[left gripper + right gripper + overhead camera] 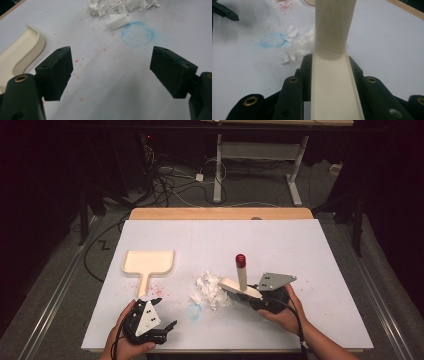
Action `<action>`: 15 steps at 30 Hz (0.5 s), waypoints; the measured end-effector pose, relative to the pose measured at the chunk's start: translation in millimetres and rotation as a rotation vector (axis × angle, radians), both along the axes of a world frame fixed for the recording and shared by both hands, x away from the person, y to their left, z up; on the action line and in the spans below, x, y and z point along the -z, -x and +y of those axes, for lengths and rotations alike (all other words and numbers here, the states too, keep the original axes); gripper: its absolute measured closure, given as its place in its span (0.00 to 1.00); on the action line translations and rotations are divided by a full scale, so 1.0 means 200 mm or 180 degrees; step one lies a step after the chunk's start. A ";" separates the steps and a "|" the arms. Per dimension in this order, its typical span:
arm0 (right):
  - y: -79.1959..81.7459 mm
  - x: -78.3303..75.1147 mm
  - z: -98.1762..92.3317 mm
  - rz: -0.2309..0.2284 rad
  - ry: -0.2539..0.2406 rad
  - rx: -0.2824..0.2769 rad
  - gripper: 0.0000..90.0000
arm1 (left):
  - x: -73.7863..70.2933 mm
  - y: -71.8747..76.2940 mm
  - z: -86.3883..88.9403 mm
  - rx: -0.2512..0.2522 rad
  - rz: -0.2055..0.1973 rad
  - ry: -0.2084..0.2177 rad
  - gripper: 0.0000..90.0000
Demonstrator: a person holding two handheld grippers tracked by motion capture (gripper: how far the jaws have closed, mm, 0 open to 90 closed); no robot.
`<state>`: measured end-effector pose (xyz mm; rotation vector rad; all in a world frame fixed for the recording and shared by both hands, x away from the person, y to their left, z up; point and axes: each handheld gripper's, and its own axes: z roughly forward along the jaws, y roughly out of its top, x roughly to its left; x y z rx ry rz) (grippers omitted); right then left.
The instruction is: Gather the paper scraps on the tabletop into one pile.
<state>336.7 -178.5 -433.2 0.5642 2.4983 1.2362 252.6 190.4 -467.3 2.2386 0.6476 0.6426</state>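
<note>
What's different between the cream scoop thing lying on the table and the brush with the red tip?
The dustpan lies flat and untouched on the table, while the brush is clamped in the right gripper beside the white paper scraps. The dustpan is a broad, shallow tray with a short handle; the brush has a narrow head and an upright handle with a red tip. The dustpan sits apart from the scraps. Both are cream-coloured.

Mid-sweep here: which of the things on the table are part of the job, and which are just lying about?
In the job:
- brush, clamped in the right gripper
- pile of white paper scraps
- cream dustpan
- left gripper, jaws open, empty, near the dustpan handle

Lying about:
- blue ring stain
- red specks on the table sheet
- cables on the floor beyond the table
</note>
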 end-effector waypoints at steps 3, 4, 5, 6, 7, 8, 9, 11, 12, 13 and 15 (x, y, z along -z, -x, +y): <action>-0.02 0.01 0.07 -0.0033 -0.0030 0.0015 0.76 | 0.00 0.00 0.00 0.0001 0.0002 -0.0004 0.19; -0.03 0.01 0.09 -0.0042 -0.0038 -0.0004 0.76 | 0.00 0.00 0.00 0.0001 0.0006 -0.0001 0.19; -0.03 0.01 0.10 -0.0031 -0.0086 0.0009 0.76 | 0.00 0.00 0.00 -0.0001 0.0006 0.0001 0.20; -0.03 0.00 0.11 -0.0050 -0.0117 -0.0002 0.76 | 0.00 0.00 0.01 -0.0003 0.0004 0.0001 0.20; -0.03 -0.01 0.11 -0.0046 -0.0141 -0.0009 0.76 | 0.00 0.00 0.01 -0.0004 0.0000 0.0002 0.19; -0.03 -0.01 0.11 -0.0073 -0.0138 -0.0024 0.76 | 0.00 0.00 0.01 -0.0003 -0.0001 0.0003 0.20; -0.02 -0.02 0.10 -0.0092 -0.0151 -0.0005 0.76 | 0.00 0.00 0.01 -0.0005 -0.0003 0.0008 0.19; -0.02 -0.04 0.07 -0.0087 -0.0167 0.0004 0.76 | 0.00 0.00 0.01 -0.0008 -0.0007 0.0008 0.19; -0.01 -0.05 0.06 -0.0098 -0.0198 0.0019 0.76 | 0.00 0.00 0.01 -0.0006 -0.0008 0.0008 0.20; -0.01 -0.06 0.03 -0.0105 -0.0217 0.0041 0.76 | 0.00 0.00 0.01 -0.0003 -0.0012 0.0005 0.19; 0.00 -0.09 -0.01 -0.0119 -0.0268 0.0084 0.76 | 0.00 0.01 0.01 -0.0002 -0.0020 0.0004 0.20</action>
